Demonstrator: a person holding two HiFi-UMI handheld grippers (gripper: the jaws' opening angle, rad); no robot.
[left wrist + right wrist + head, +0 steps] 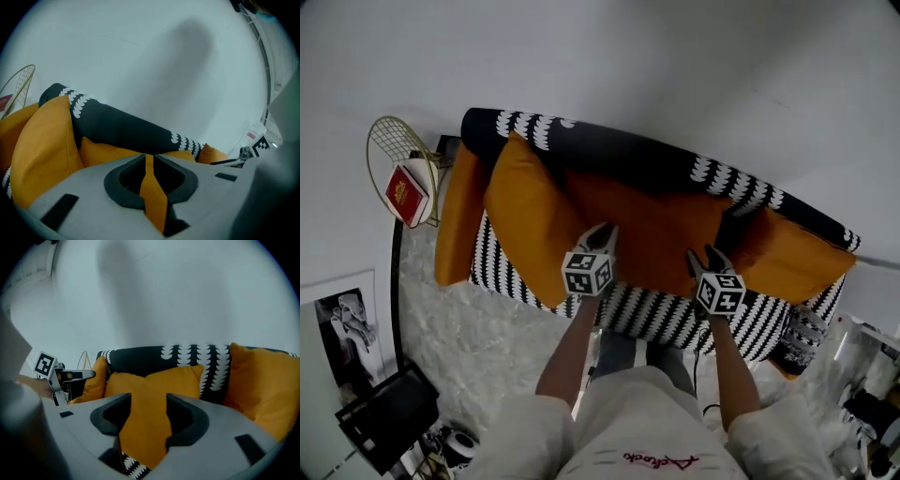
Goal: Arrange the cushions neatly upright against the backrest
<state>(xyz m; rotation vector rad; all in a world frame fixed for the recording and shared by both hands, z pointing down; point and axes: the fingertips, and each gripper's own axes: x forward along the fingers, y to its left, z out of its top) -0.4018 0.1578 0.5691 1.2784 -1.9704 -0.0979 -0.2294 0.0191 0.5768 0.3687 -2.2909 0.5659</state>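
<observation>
Reading nothing usable: the red script on the shirt [661, 459] is upside down and too small. Each gripper's cube [586, 273] carries black-white square markers. Left gripper [602, 232] is closed on a pinch of the middle cushion [661, 230]. That cushion is plain orange fabric, square, and upright against the backrest [619, 155]. Right gripper [705, 255]: jaws apart, same cushion between them, pads off it. Sofa [666, 314] front has a black-white scallop print. Left cushion [525, 211] is tilted, right cushion [802, 262] upright. Far left, a gold wire basket [389, 141] holds a red book [406, 194], title unreadable.
</observation>
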